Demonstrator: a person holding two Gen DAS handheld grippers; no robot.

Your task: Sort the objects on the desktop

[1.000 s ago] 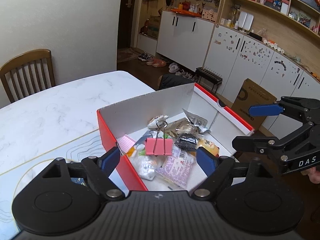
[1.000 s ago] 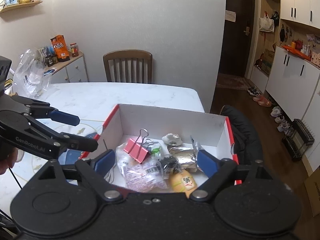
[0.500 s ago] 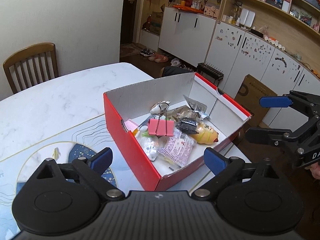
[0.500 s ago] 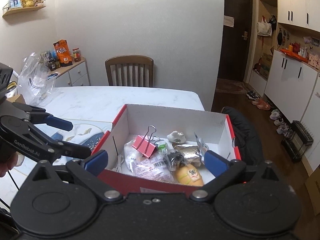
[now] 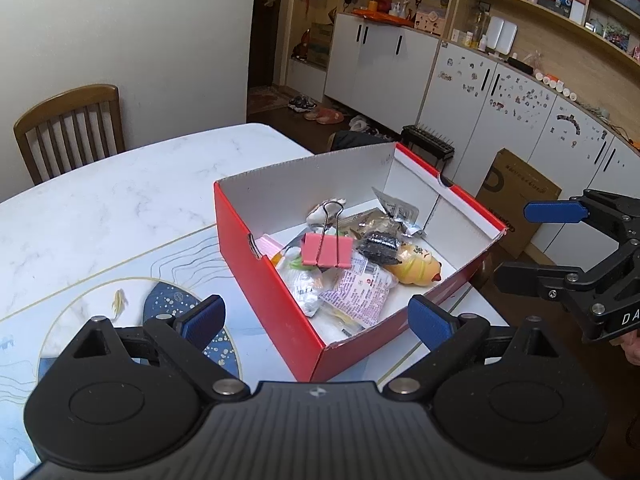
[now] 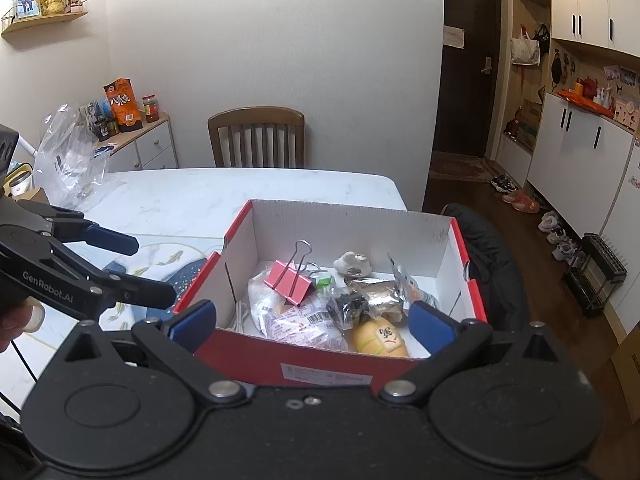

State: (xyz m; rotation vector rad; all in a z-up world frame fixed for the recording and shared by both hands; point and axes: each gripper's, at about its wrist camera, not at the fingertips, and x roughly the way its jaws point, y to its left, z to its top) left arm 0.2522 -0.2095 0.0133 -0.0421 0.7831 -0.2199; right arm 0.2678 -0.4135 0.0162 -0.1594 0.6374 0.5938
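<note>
A red cardboard box (image 5: 272, 292) with a white inside sat near the corner of a white marble-patterned table (image 5: 120, 200). It held a jumble of small things: a pink binder clip (image 5: 326, 250) lay on top of the pile with its wire handles raised, just beside a black crinkled packet (image 5: 378, 244), a yellow bun-shaped item (image 5: 416, 268) and a white printed snack pouch (image 5: 356, 292). A white shell-like piece (image 6: 352, 262) rested near the back wall of the box.

2 handheld grippers hovered at the near side of the box, 1 at each end. The left gripper (image 5: 316, 320) stood over the box's near corner, its blue-padded jaws spread wide after having just been opening, with nothing between the pads. The right gripper (image 6: 312, 320) faced the box's short front wall, its jaws likewise just opened to their widest and gripping nothing. A wooden chair (image 6: 256, 136) stood at the far side of the table.
</note>
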